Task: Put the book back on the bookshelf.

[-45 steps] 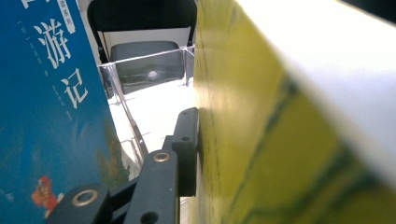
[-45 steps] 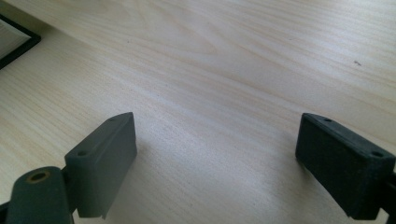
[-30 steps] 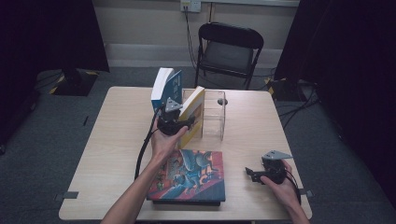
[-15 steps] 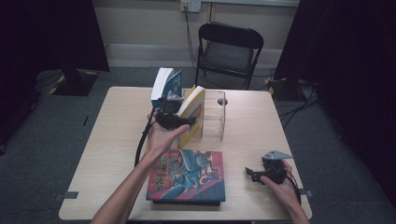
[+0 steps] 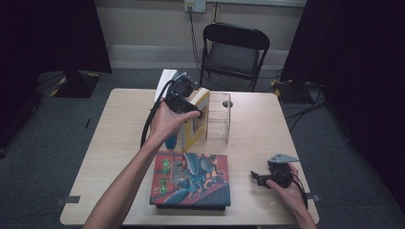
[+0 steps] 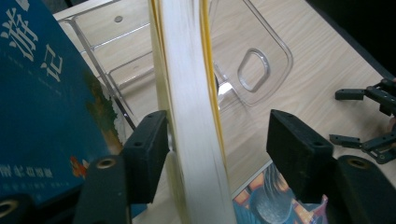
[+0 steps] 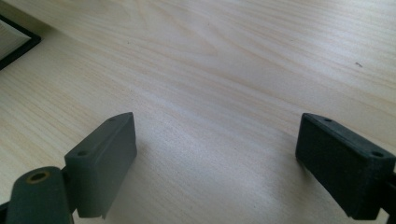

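Left hand-held gripper (image 6: 212, 149) up at the standing books, jaws spread on either side of the yellow-edged book (image 6: 189, 107); one jaw close against its pages, the other well apart from it, so no pinch. That book stands upright on the worktop (image 5: 258, 129), between the blue book (image 6: 44, 107) and the clear acrylic bookend (image 5: 219, 117). Right hand-held gripper (image 7: 215, 163) rests low over bare worktop near the front right corner, jaws spread wide, holding nothing. A large illustrated book (image 5: 191, 179) lies flat at the front edge.
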Available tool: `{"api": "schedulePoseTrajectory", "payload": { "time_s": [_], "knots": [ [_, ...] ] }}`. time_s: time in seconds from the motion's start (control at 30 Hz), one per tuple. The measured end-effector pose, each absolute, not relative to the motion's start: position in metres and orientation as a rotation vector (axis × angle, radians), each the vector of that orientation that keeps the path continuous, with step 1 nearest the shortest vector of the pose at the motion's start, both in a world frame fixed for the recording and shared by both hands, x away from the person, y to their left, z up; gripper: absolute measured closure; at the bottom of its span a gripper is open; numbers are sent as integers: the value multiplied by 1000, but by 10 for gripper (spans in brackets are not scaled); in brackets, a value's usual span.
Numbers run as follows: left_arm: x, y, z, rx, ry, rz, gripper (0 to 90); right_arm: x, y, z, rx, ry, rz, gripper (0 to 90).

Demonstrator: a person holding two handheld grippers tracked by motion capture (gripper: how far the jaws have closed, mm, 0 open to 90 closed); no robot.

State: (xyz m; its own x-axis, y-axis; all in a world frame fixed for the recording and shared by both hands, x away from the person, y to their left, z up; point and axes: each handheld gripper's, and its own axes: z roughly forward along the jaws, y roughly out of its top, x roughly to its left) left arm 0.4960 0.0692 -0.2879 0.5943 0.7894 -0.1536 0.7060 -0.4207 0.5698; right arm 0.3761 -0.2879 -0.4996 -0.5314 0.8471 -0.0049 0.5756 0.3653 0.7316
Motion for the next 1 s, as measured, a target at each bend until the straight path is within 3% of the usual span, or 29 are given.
{"api": "schedulePoseTrajectory", "payload": {
  "time_s": [0.3,0.6,1.0],
  "knots": [
    [521,53,-285,2354,1295,144,668,376,-288,-500,1238,2252,976,122],
    [533,44,-281,2439,1425,98,693,377,-288,-500,1235,2253,977,122],
    [535,43,-292,2455,1416,121,707,377,-288,-500,1237,2253,976,122]
  ]
}}
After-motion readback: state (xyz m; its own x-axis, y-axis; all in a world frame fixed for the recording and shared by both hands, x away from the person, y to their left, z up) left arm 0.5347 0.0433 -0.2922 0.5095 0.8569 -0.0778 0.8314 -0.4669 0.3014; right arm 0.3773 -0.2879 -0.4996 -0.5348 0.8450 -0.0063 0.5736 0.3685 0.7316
